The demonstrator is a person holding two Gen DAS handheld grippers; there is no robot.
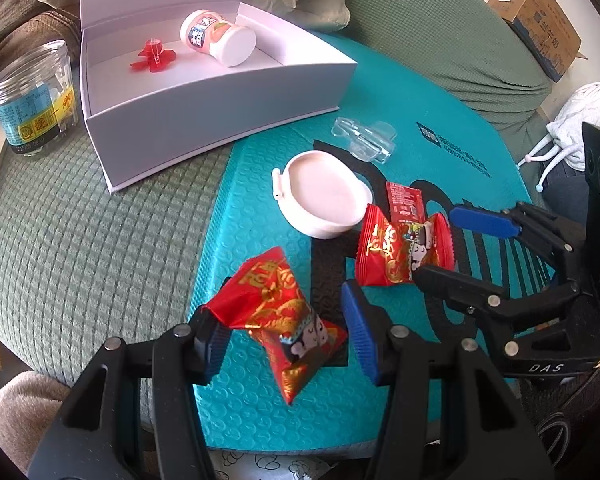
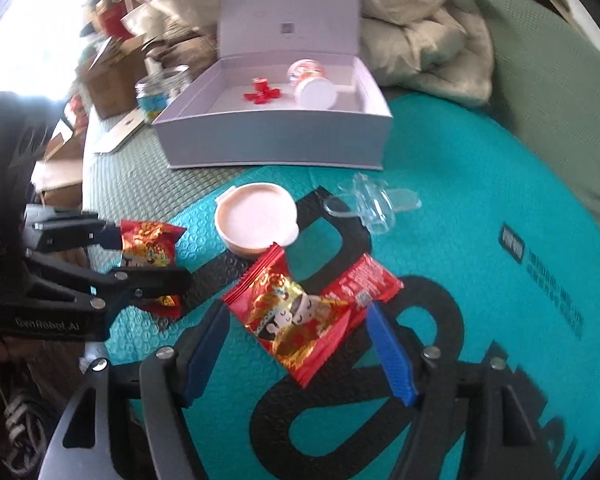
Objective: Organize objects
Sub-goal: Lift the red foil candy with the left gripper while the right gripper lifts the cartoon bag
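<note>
Two red-and-gold snack packets lie on a teal bubble mailer (image 1: 260,208). My left gripper (image 1: 284,332) is open, its jaws either side of one packet (image 1: 284,320), which also shows in the right wrist view (image 2: 150,246). My right gripper (image 2: 300,352) is open around the other packet (image 2: 296,316), seen from the left wrist too (image 1: 400,252). A red ketchup sachet (image 2: 364,280) lies under that packet. An open white box (image 1: 204,96) holds a peach cup (image 1: 220,36) and a red flower ornament (image 1: 154,54).
A white lidded tub (image 1: 324,196) and a clear plastic blister (image 1: 364,140) lie on the mailer. A clear jar (image 1: 36,96) stands left of the box. A cardboard box (image 1: 540,20) and a beige blanket (image 2: 420,20) are behind, on the green cover.
</note>
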